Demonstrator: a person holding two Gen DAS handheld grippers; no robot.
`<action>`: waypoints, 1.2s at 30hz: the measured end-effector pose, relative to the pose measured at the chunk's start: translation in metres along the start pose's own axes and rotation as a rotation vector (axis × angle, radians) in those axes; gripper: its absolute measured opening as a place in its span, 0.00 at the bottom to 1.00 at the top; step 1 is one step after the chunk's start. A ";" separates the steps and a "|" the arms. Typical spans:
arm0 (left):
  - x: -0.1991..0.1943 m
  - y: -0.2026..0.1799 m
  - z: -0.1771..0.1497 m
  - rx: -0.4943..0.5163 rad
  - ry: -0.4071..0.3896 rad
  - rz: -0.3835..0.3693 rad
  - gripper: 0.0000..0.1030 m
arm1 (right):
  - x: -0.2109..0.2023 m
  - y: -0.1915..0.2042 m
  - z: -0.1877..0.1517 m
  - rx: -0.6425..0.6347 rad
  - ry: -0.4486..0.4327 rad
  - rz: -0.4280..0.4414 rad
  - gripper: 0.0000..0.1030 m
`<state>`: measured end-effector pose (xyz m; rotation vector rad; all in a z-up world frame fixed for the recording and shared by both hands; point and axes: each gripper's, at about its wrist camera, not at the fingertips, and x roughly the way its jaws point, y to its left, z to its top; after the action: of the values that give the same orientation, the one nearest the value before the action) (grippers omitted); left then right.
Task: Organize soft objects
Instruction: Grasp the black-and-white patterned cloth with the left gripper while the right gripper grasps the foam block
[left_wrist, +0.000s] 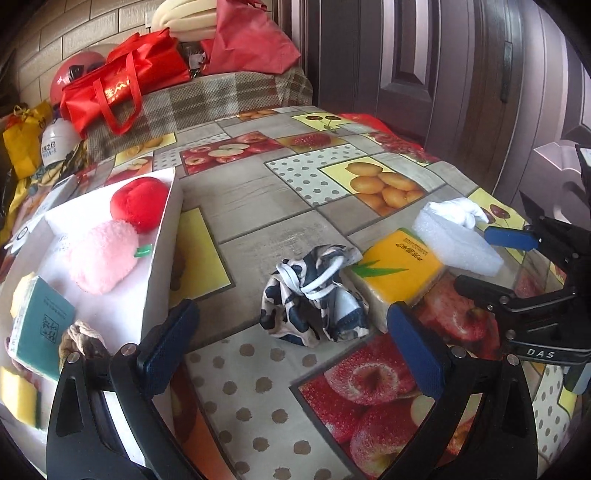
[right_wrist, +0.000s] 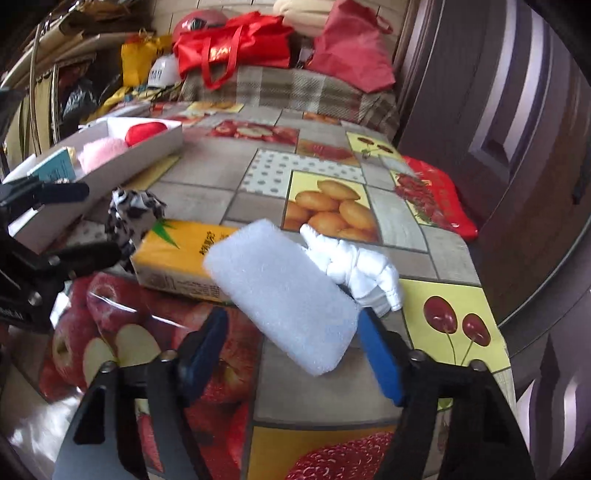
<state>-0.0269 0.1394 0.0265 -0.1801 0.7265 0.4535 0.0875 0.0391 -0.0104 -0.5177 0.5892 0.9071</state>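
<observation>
Over on the desk (left_wrist: 236, 225) | white box (left_wrist: 162, 236) already has red plush (left_wrist: 138, 206), pink plush (left_wrist: 99, 258) | left: foam block (right_wrist: 284, 295), tissue pack (left_wrist: 400, 271), spotted pouch (left_wrist: 314, 295), white glove (right_wrist: 358, 271) | right gripper (right_wrist: 295, 350) fingers half-open around foam, not squeezing | left gripper (left_wrist: 288, 350) wide open, empty

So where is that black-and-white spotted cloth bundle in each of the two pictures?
Left wrist view: the spotted cloth bundle lies at centre, low in the picture, between the two near fingers.
Right wrist view: it sits at the left, partly behind the other gripper.
Shared landmark: the yellow tissue pack, which the bundle touches in both views.
</observation>
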 end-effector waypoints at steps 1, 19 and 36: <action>0.002 0.000 0.002 -0.003 0.003 0.001 0.99 | 0.004 0.002 0.001 -0.021 0.004 -0.012 0.66; -0.005 -0.005 0.008 0.004 -0.069 -0.089 0.28 | -0.029 -0.025 -0.007 0.169 -0.180 0.112 0.21; -0.080 0.005 -0.025 0.016 -0.333 -0.074 0.28 | -0.081 0.007 -0.012 0.266 -0.431 0.231 0.21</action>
<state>-0.0970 0.1088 0.0622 -0.1121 0.3955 0.3951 0.0391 -0.0109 0.0340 -0.0076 0.3697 1.1006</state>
